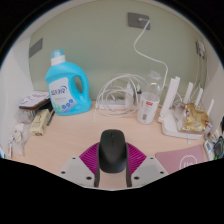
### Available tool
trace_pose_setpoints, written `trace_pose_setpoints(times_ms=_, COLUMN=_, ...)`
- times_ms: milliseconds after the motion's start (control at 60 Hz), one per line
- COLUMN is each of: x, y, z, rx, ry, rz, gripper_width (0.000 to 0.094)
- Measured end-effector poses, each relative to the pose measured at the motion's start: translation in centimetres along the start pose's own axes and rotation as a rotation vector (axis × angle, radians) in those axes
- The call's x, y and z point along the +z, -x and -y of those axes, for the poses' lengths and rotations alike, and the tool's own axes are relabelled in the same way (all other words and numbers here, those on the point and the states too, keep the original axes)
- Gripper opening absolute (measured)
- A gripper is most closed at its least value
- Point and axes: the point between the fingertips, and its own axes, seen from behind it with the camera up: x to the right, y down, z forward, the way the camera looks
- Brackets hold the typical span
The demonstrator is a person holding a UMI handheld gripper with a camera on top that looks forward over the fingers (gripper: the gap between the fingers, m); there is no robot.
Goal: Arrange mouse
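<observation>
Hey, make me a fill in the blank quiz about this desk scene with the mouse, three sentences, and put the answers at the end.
1. The black mouse sits between the two fingers of the ____.
2. The detergent bottle beyond the tongs is ____ in colour.
3. The white cable runs up to a socket on the ____.

Missing words: tongs; blue; wall
</observation>
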Motion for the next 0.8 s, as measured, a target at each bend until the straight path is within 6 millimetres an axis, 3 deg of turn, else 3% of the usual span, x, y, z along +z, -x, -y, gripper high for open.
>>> trace_pose_setpoints(times_ms=67, x=-4.4, y=0.9, z=3.4, rx=-0.022, ry=-0.097, rz=0.034, gripper_width=0.0356)
trace_pose_setpoints(times_ms=150, x=-11.0, y=0.3, z=8.0, rx=-0.043, ry=-0.227, rz=0.05, gripper_width=0.0358)
trace_pose_setpoints(times_ms=233, x=-16.3, y=-2.7, z=10.8, rx=-0.015, ry=-0.309, rz=0.047, gripper_width=0.0356)
trace_pose_setpoints(times_ms=317, x=-19.0, y=-7.7, z=11.1, rx=0.029, ry=-0.326, rz=0.023, gripper_width=0.0355)
trace_pose_setpoints(times_ms=400, x=-18.5, y=-13.9, z=8.5, rx=0.031, ry=-0.268, rz=-0.043, gripper_width=0.0355)
trace_pose_setpoints(times_ms=533, x=-13.5, y=-21.5, z=-0.2, rx=0.043, ry=-0.096, rz=-0.106, gripper_width=0.0353)
trace_pose_setpoints(times_ms=633, x=-10.0, y=-23.3, z=-5.5, rx=0.06, ry=-0.006, rz=-0.083, gripper_width=0.0352)
trace_pose_setpoints(times_ms=800, x=-7.2, y=-24.1, z=-9.2, rx=0.056, ry=0.055, rz=-0.054, gripper_width=0.04)
